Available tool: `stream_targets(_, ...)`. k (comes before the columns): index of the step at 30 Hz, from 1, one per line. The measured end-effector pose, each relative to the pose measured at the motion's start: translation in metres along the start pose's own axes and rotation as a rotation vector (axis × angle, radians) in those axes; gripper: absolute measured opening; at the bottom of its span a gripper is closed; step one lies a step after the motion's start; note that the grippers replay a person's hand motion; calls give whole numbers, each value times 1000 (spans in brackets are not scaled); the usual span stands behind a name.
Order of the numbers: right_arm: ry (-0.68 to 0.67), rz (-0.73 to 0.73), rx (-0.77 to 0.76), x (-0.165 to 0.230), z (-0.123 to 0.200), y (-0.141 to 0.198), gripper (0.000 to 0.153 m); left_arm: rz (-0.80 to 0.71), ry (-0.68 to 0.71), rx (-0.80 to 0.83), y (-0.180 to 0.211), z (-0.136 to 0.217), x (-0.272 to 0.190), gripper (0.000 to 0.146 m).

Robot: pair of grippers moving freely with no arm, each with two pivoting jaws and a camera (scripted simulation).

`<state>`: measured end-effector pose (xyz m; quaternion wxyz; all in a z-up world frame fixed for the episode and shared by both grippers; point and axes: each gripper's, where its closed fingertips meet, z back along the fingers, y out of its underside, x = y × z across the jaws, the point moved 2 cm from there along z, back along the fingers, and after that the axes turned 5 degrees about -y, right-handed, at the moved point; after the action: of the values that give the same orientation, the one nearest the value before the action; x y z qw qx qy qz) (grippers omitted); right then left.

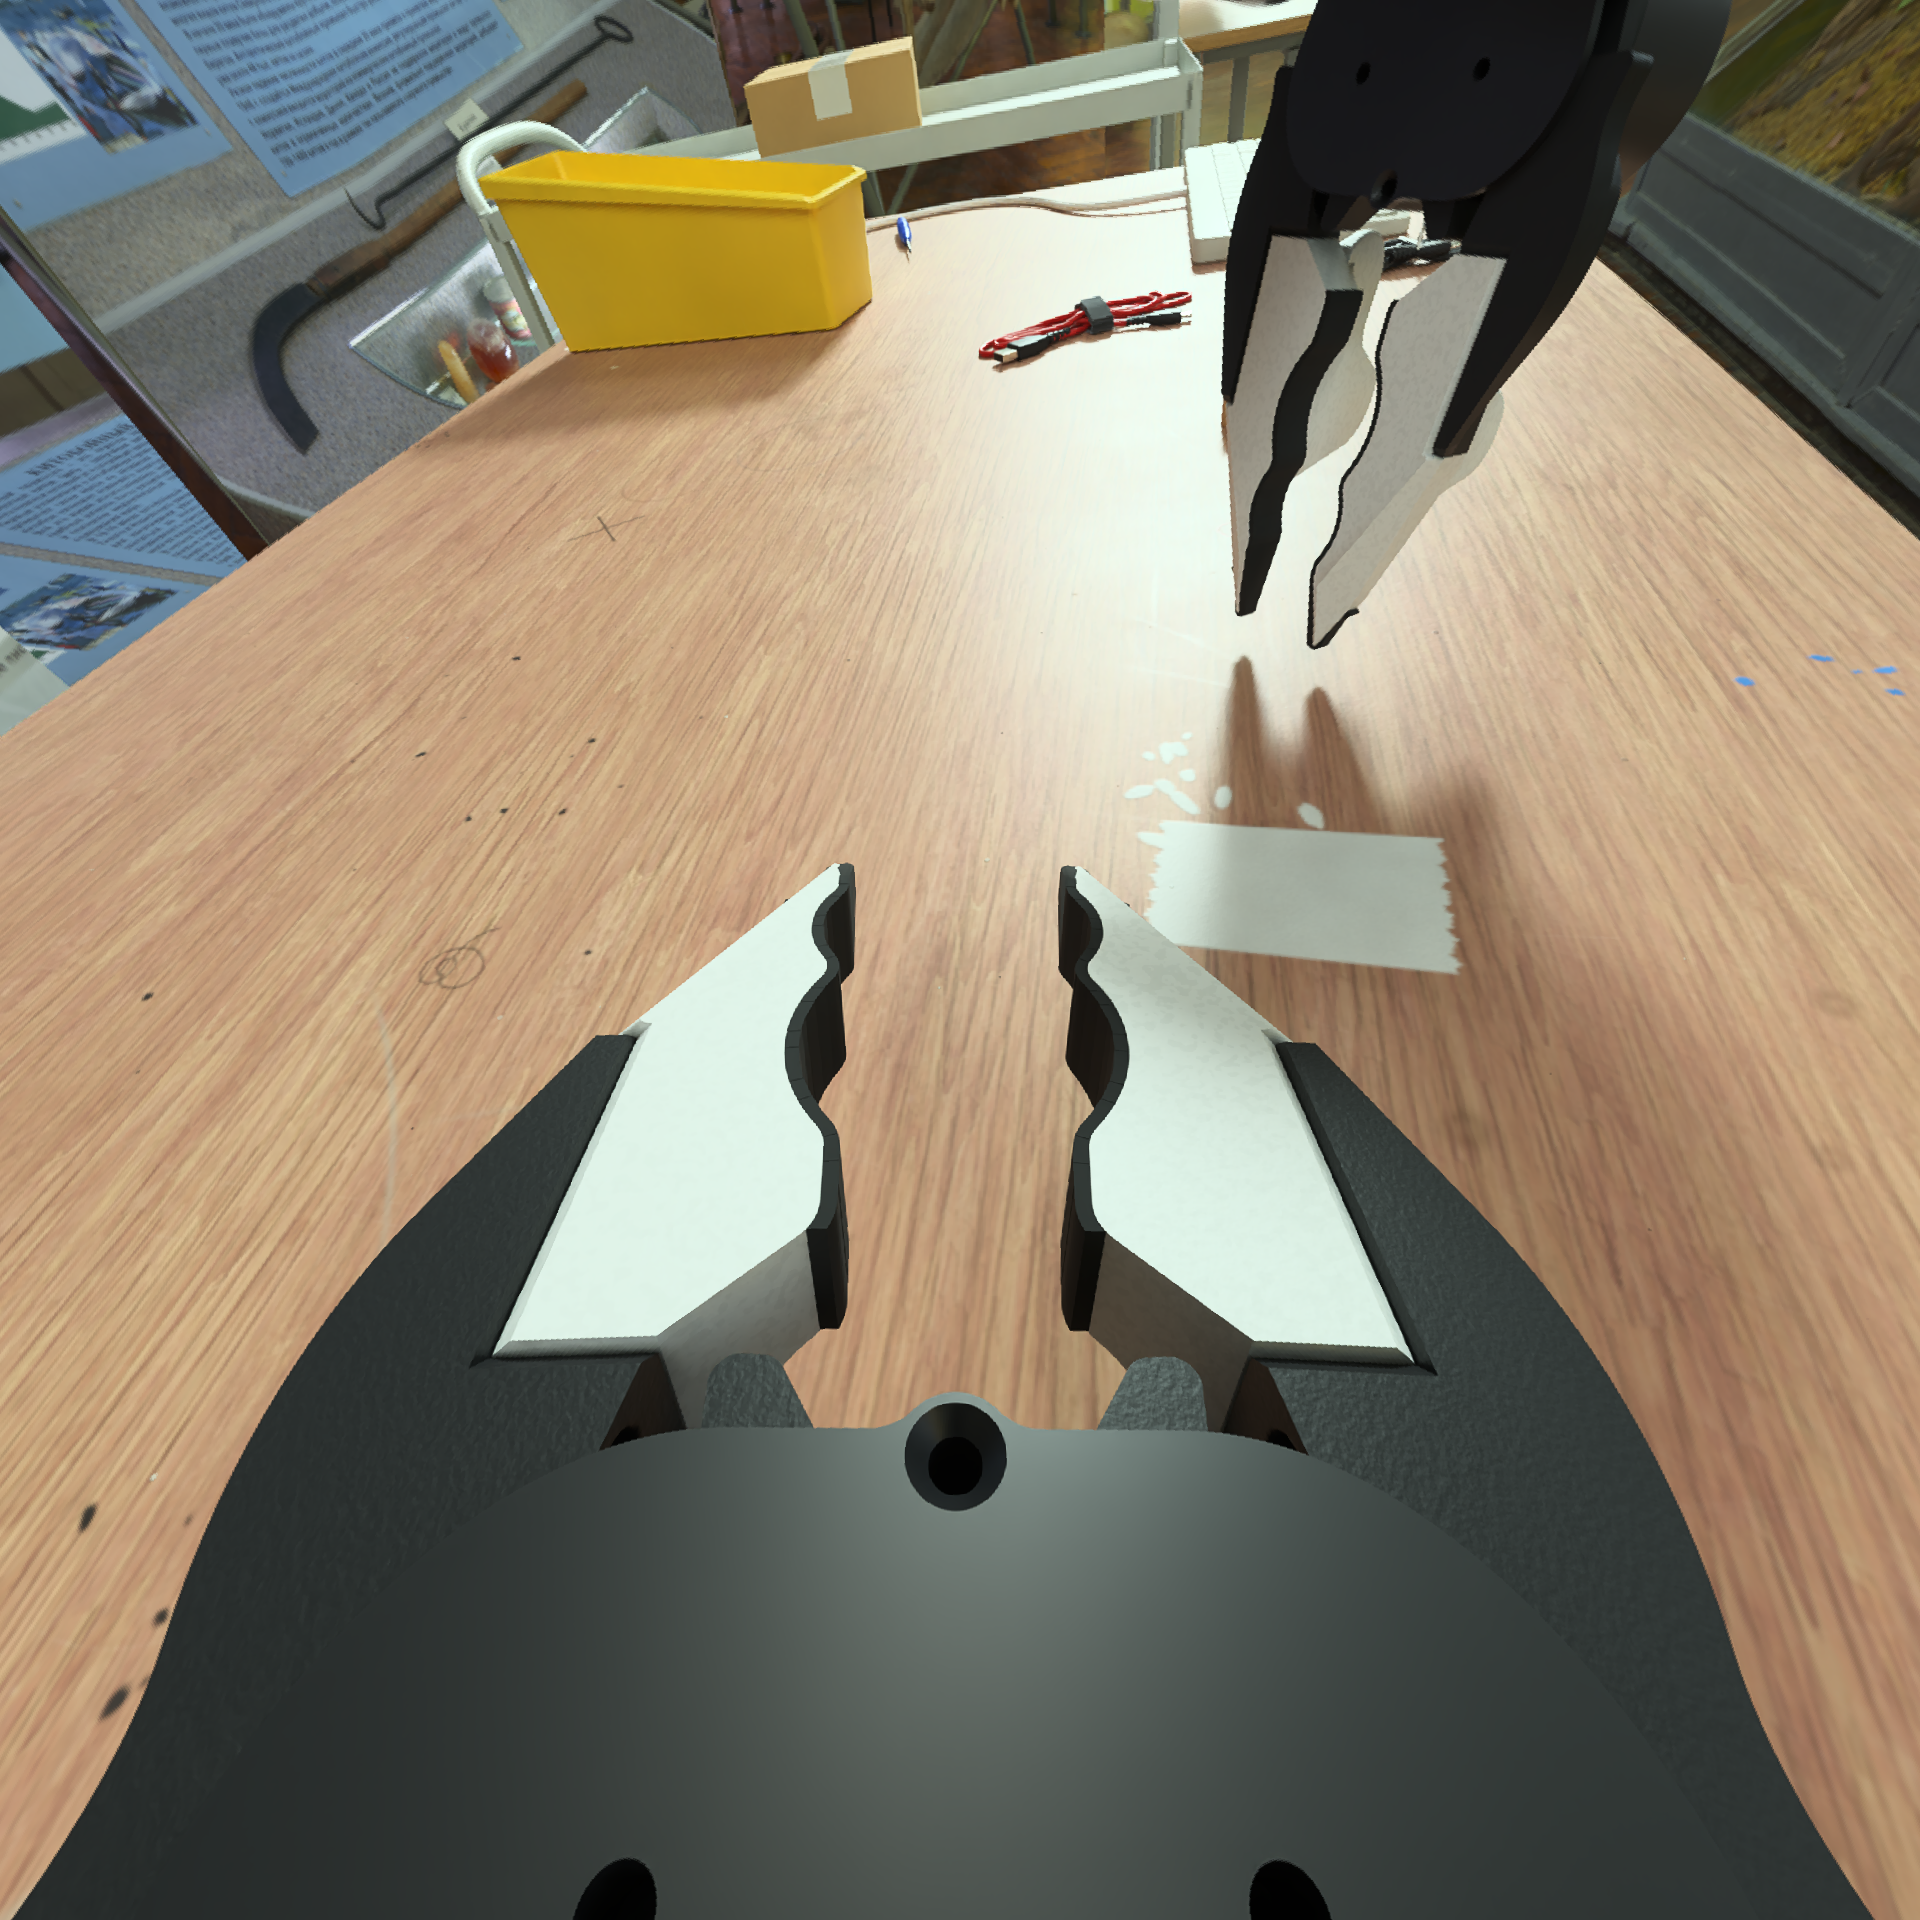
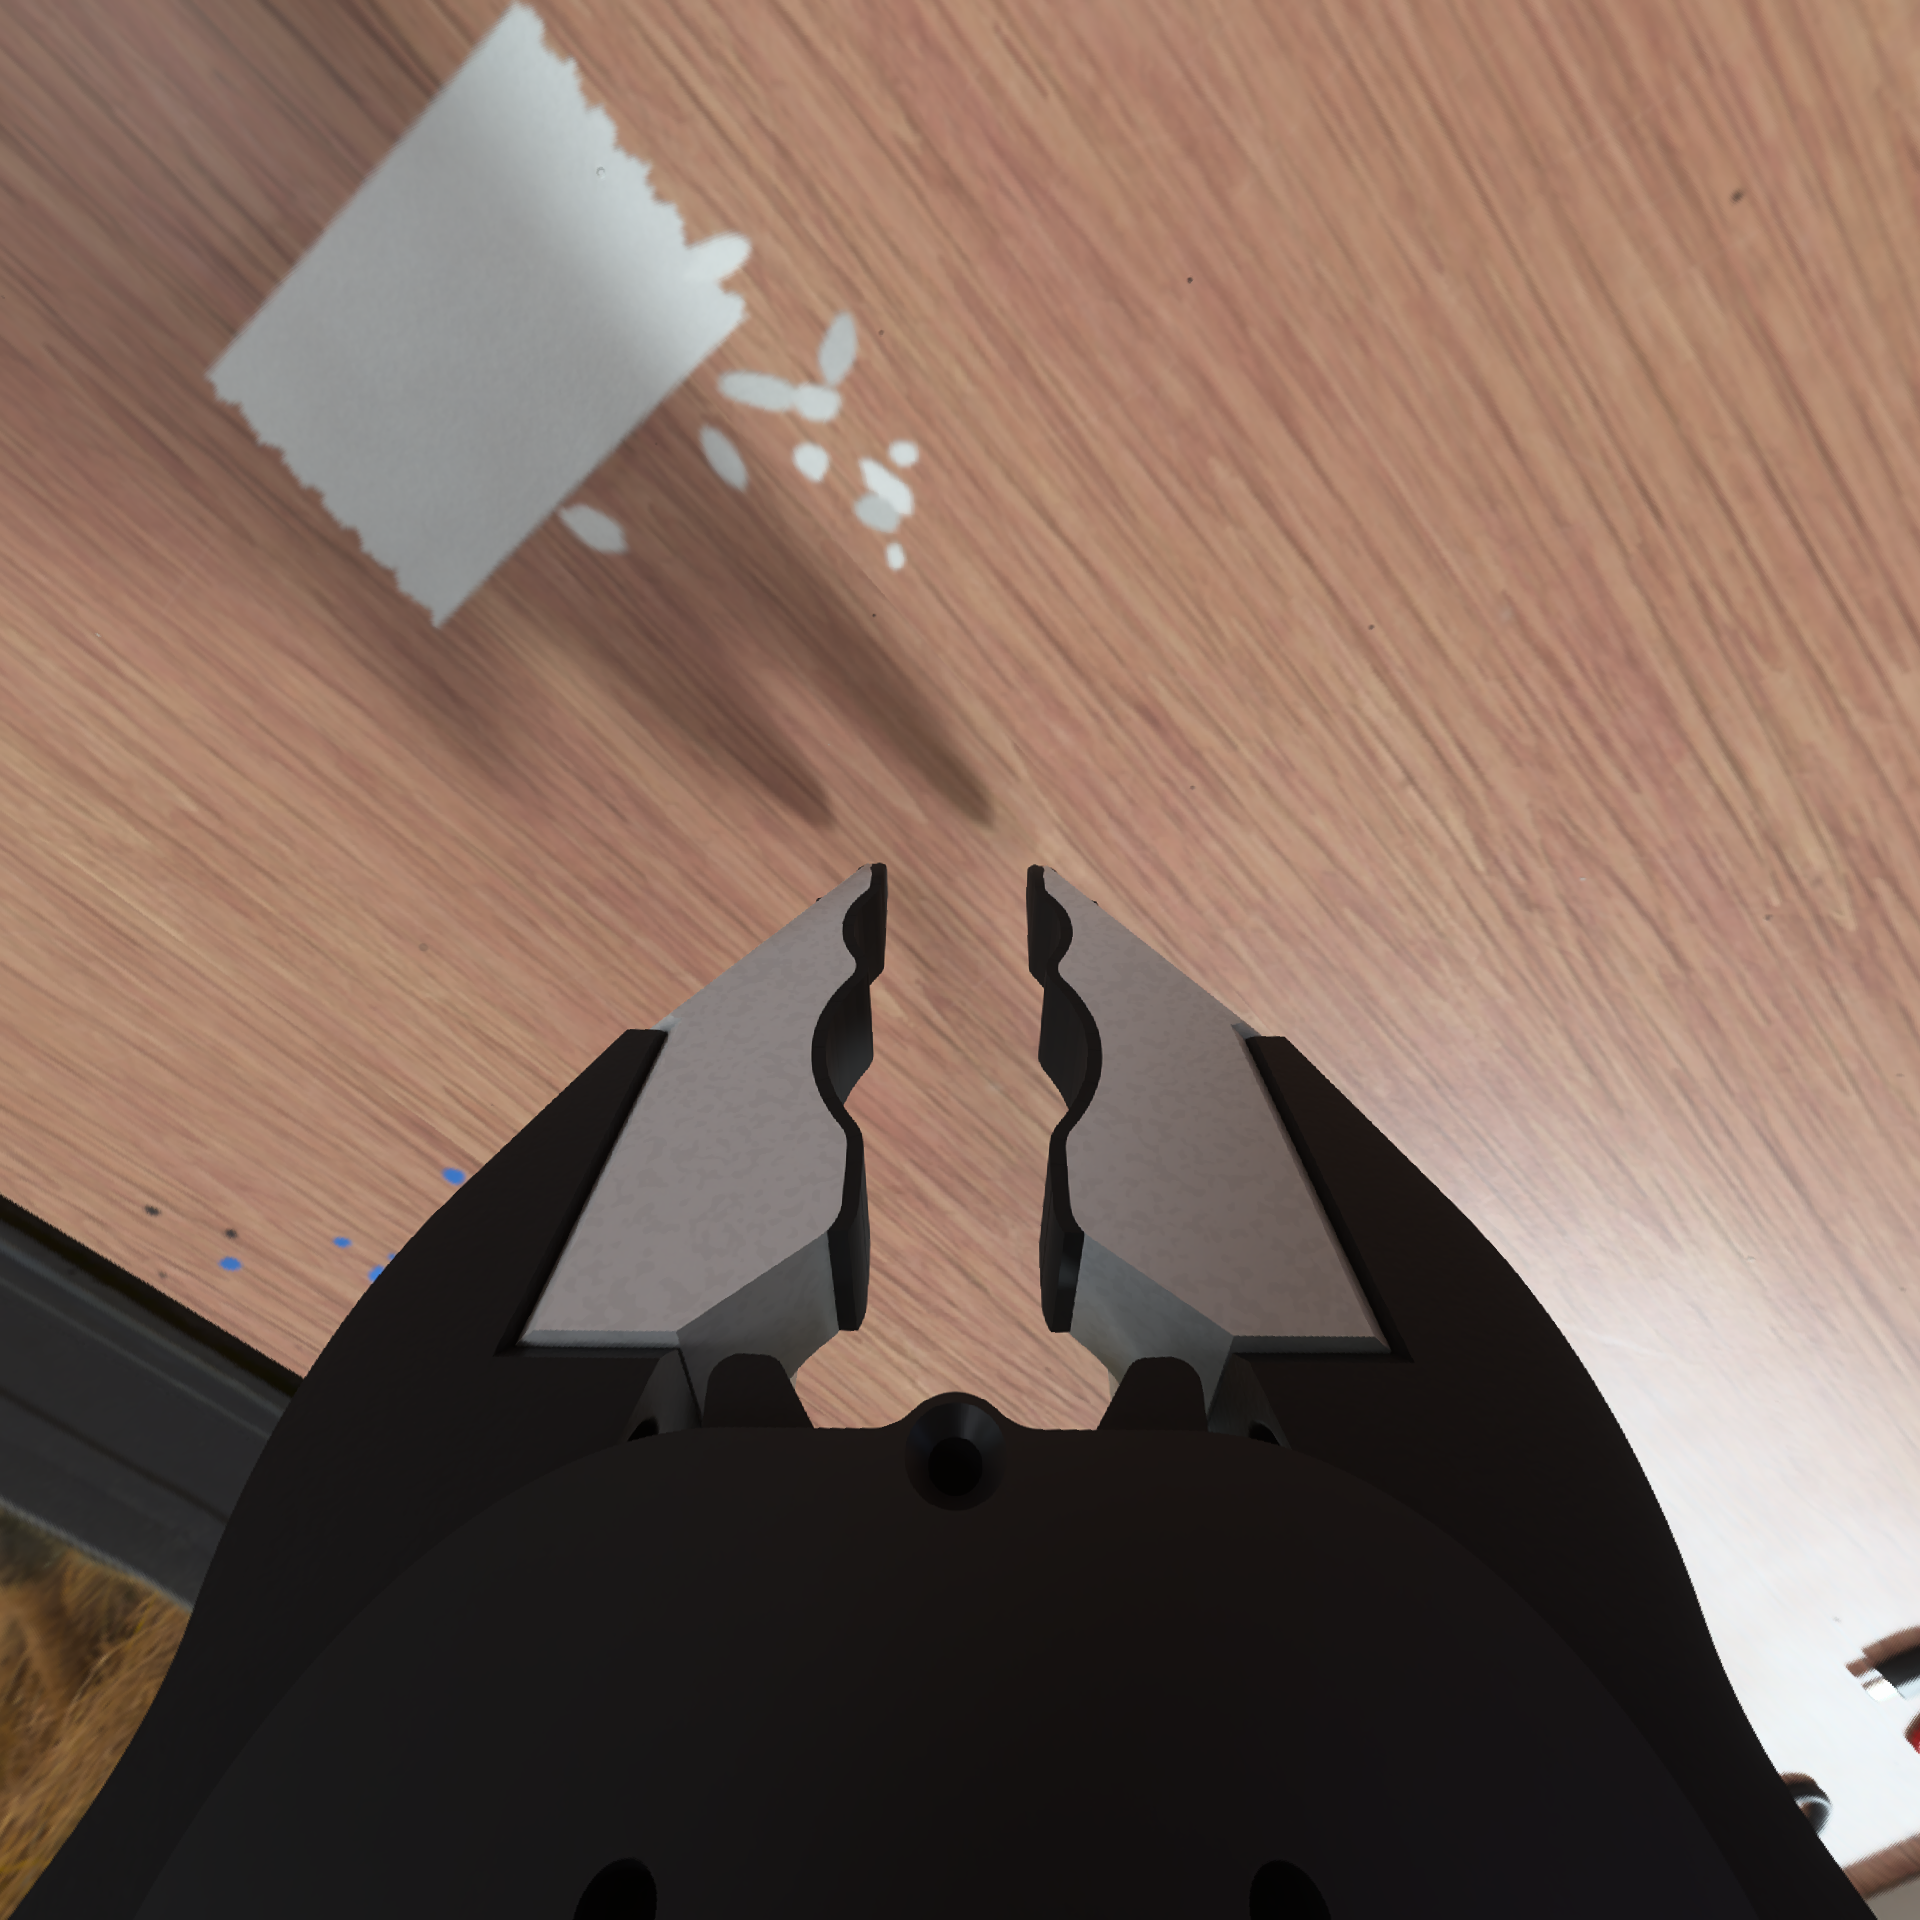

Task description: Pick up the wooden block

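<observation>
Both grippers hang over a wooden table (image 1: 727, 675) with fingers spread, gripping nothing – the left gripper (image 1: 956, 883) near, the right gripper (image 1: 1283, 623) farther right above white tape (image 1: 1309, 904). No wooden block is in view.

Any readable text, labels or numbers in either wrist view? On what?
Blue wall posters: printed lines, too small and blurred to read.
Tag on the hanging tool: too small.
Table: a pencilled cross and a scribbled ring, no words.
Yellow bin, cardboard box, white tape: blank.
Right wrist view: none.
</observation>
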<state>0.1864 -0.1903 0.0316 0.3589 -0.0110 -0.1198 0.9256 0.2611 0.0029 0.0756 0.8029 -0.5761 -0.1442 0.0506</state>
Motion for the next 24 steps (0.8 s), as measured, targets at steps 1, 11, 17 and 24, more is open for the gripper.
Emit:
stream_targets(1, -10, -6, 3, 1, -1, 0, 27, -1, -1, -2, 0, 0, 0, 39)
stream_targets(11, 24, -16, -345, 7, 81, -14, 27, 13, -10, 7, 3, 0, 3, 39)
stream_targets(17, 306, -135, -653, -35, 174, 45, 30, 60, 2, -20, 2, 1, 5, 39)
stream_targets(24, 339, -368, -447, -76, 144, 146, 32, 93, 10, -72, -4, 3, 9, 39)
